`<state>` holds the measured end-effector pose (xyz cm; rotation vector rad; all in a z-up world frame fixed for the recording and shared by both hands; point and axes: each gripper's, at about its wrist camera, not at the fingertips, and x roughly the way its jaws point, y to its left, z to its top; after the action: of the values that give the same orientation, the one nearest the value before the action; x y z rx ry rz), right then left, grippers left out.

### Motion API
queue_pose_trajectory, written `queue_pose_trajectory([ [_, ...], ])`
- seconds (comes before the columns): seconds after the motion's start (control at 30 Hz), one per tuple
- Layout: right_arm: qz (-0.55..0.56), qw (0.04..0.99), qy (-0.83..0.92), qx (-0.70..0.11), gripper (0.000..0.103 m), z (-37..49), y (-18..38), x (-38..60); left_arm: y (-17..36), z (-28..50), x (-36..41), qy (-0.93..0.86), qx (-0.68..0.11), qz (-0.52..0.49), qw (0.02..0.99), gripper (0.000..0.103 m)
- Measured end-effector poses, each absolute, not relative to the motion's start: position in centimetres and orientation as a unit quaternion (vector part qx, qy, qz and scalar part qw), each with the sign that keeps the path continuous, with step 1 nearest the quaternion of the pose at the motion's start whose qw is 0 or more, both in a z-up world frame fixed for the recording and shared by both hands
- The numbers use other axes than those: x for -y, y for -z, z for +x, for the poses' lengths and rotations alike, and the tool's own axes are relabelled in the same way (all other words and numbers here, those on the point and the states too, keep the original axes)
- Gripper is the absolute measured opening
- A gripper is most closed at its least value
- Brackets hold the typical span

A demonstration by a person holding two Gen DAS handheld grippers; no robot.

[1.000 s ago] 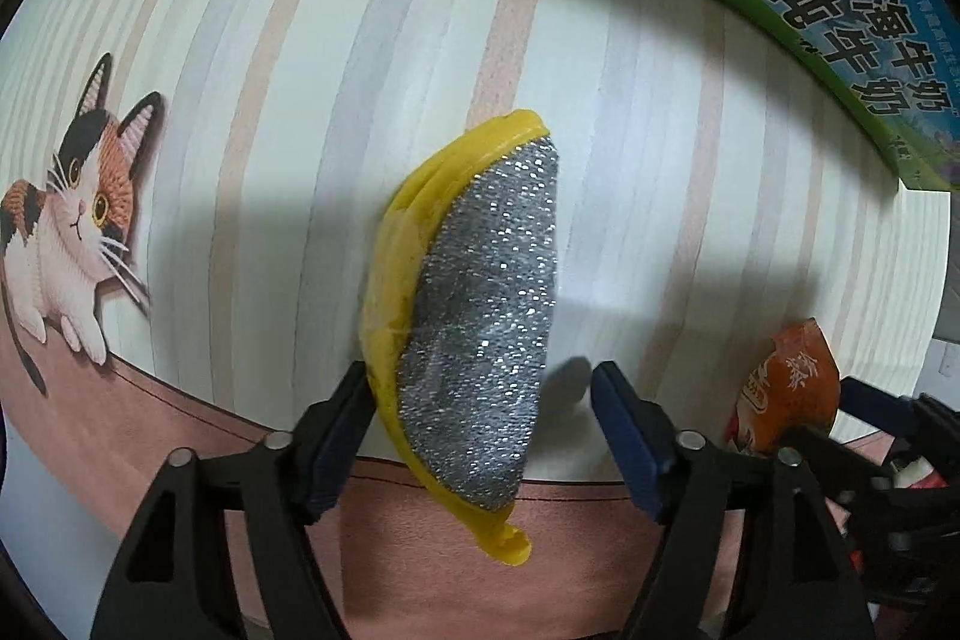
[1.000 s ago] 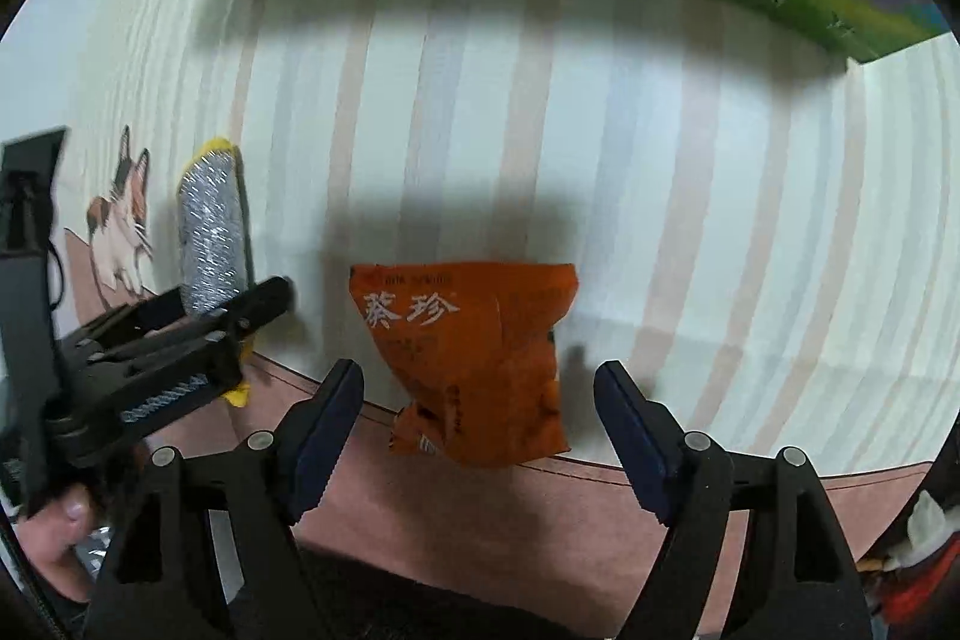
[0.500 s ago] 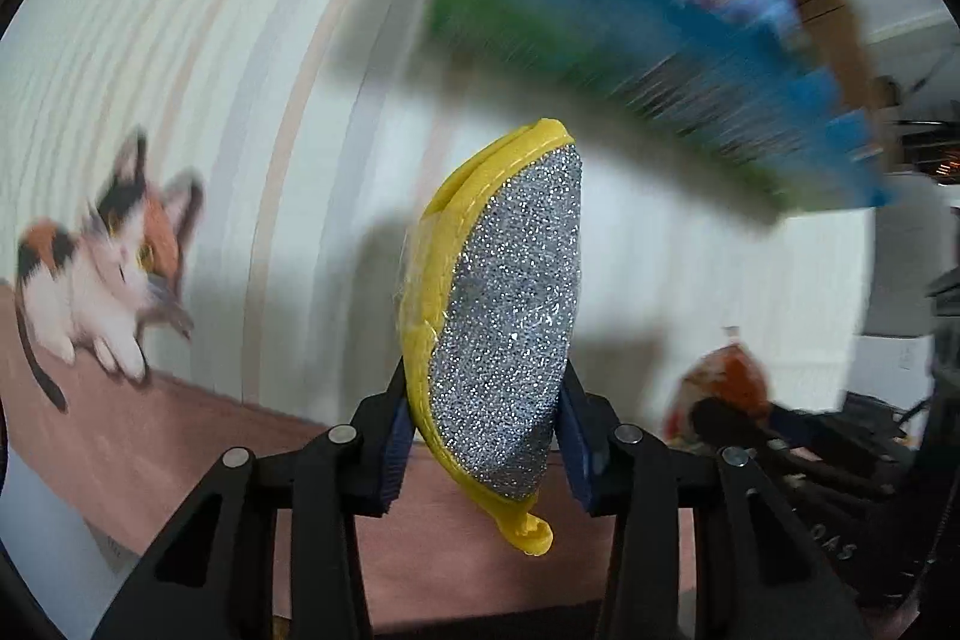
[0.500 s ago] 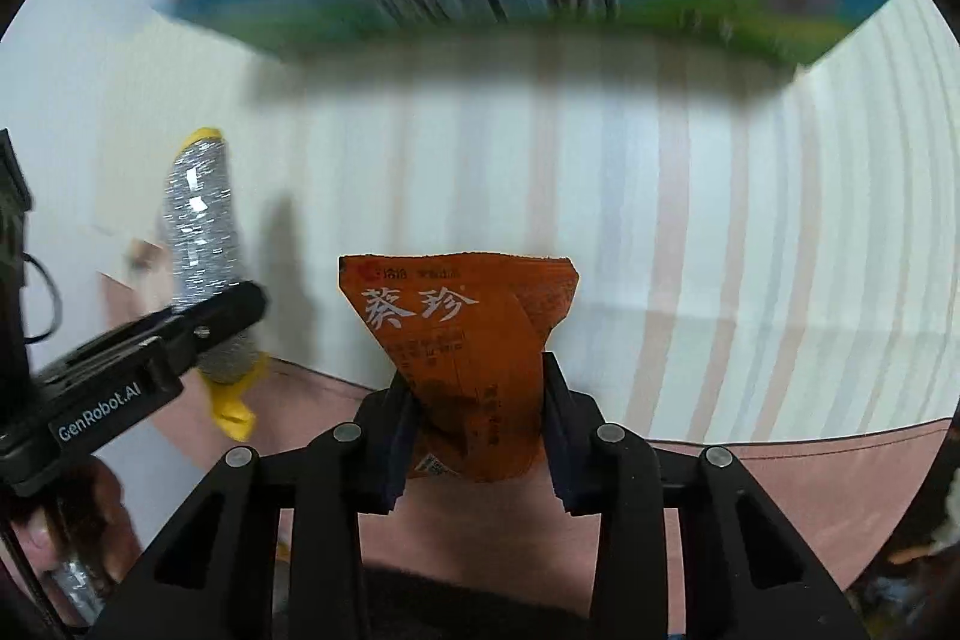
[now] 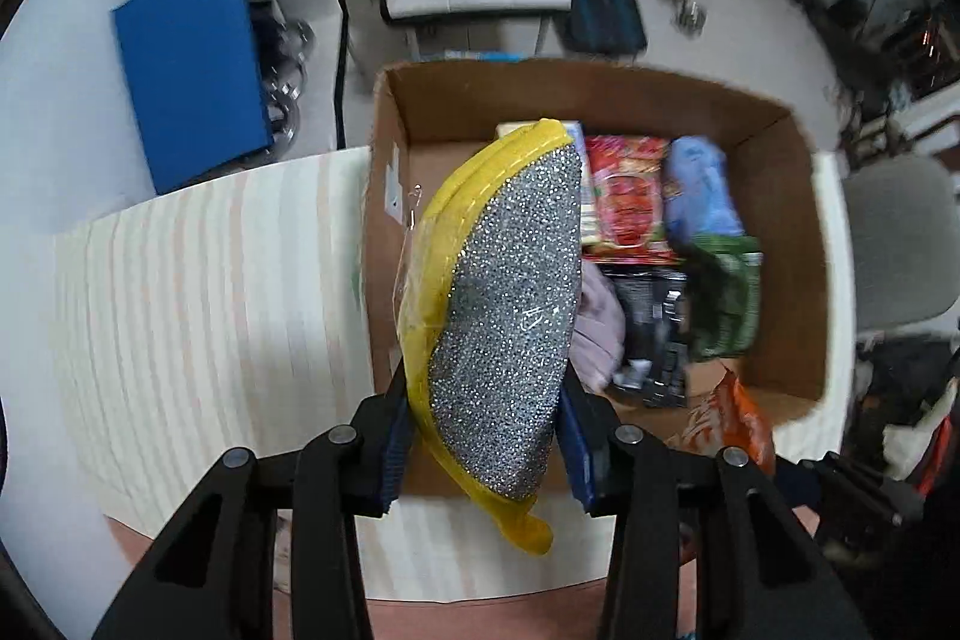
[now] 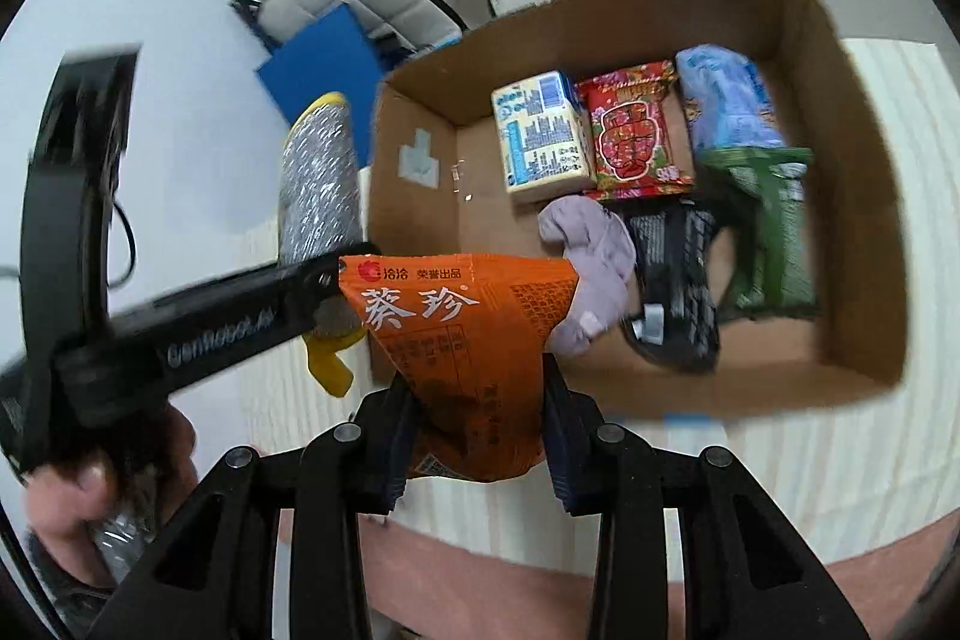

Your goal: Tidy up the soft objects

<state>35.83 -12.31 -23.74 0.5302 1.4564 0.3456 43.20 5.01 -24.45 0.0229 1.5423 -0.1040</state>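
Clamped between the blue pads of the left gripper (image 5: 486,436) is a scouring pad (image 5: 498,316): half-moon shaped, silver glitter mesh on its face, yellow backing and rim, a yellow tail drooping below the jaws, sealed in clear wrap. It is held upright above the near left part of the cardboard box (image 5: 774,148). An orange snack packet (image 6: 474,358), printed with white Chinese characters and crimped at its top edge, is gripped by the right gripper (image 6: 477,436) over the box's near wall. Listed inside the box: white-and-blue carton (image 6: 540,139), red packet (image 6: 636,130), blue packet (image 6: 726,100), green packet (image 6: 768,226), black packet (image 6: 672,274), lilac cloth (image 6: 591,244). The box is set on a striped tablecloth (image 5: 210,292).
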Motion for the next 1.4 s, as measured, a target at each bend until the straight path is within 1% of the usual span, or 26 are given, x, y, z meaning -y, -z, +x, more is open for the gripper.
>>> queue_pose_trajectory([
  [0.07,0.237,0.693,-0.148,-0.665,0.039,37.1,25.7,11.3,26.9,45.1,-4.8,0.039,-0.719,0.02,0.693,0.039],
  [0.2,0.239,0.675,-0.137,-0.685,0.039,38.6,28.6,9.9,29.3,46.1,-4.4,0.033,-0.741,0.035,0.67,0.04],
  [0.23,0.237,0.674,-0.136,-0.687,0.039,38.8,29.1,9.7,29.2,46.1,-4.1,0.031,-0.742,0.039,0.669,0.043],
  [0.3,0.237,0.662,-0.135,-0.698,0.041,39.3,30.3,9.1,30.3,46.6,-3.7,0.031,-0.753,0.046,0.655,0.044],
  [0.33,0.238,0.661,-0.13,-0.7,0.045,39.5,30.7,9.1,30.5,47.1,-3.6,0.029,-0.756,0.045,0.652,0.044],
  [0.37,0.233,0.662,-0.126,-0.701,0.058,39.8,31.1,9.0,30.8,47.2,-3.8,0.028,-0.759,0.036,0.65,0.045],
  [0.4,0.227,0.664,-0.121,-0.702,0.066,40.0,31.3,9.0,31.1,47.2,-3.9,0.028,-0.761,0.029,0.648,0.045],
  [0.43,0.224,0.665,-0.118,-0.702,0.078,40.0,31.3,9.1,31.2,47.3,-4.0,0.028,-0.762,0.025,0.647,0.047],
  [0.5,0.222,0.667,-0.113,-0.703,0.078,40.2,31.3,9.3,31.3,47.5,-4.1,0.029,-0.761,0.017,0.647,0.048],
  [0.6,0.217,0.667,-0.105,-0.705,0.078,40.4,31.5,9.9,31.1,47.6,-3.9,0.031,-0.759,0.019,0.65,0.056],
  [0.63,0.215,0.667,-0.103,-0.706,0.078,40.5,31.6,10.0,31.0,47.5,-3.8,0.031,-0.757,0.019,0.652,0.064],
  [0.67,0.211,0.668,-0.102,-0.707,0.078,40.4,31.5,10.2,30.8,47.4,-3.7,0.033,-0.754,0.022,0.656,0.067],
  [0.8,0.192,0.675,-0.095,-0.706,0.078,40.2,30.9,11.4,30.2,46.9,-3.5,0.031,-0.744,0.025,0.667,0.068],
  [0.87,0.185,0.678,-0.09,-0.705,0.078,40.0,30.5,12.1,29.9,46.6,-3.5,0.03,-0.74,0.018,0.672,0.078],
  [0.9,0.179,0.681,-0.089,-0.704,0.078,39.9,30.3,12.5,29.7,46.2,-3.5,0.028,-0.735,0.015,0.677,0.081],
  [0.93,0.171,0.686,-0.083,-0.702,0.079,39.8,30.0,13.0,29.6,46.0,-3.5,0.026,-0.732,0.015,0.68,0.087],
  [0.97,0.163,0.69,-0.076,-0.701,0.089,39.8,29.8,13.4,29.5,45.8,-3.5,0.024,-0.729,0.016,0.684,0.092],
  [1.03,0.136,0.702,-0.063,-0.697,0.103,39.7,29.2,14.2,29.2,44.8,-3.3,0.022,-0.718,0.016,0.695,0.095],
  [1.23,0.065,0.722,-0.034,-0.688,0.103,38.6,28.3,16.4,28.7,42.2,-3.5,0.014,-0.695,-0.01,0.719,0.097],
  [1.3,0.049,0.727,-0.025,-0.684,0.103,38.1,28.1,16.7,28.5,41.5,-3.5,0.006,-0.684,-0.008,0.73,0.099],
  [1.33,0.044,0.729,-0.021,-0.683,0.103,37.9,28.0,16.8,28.3,41.2,-3.4,0.004,-0.678,-0.005,0.735,0.102],
  [1.4,0.039,0.73,-0.015,-0.682,0.103,37.6,27.9,17.2,28.0,40.5,-3.1,-0.001,-0.67,-0.001,0.742,0.102],
])
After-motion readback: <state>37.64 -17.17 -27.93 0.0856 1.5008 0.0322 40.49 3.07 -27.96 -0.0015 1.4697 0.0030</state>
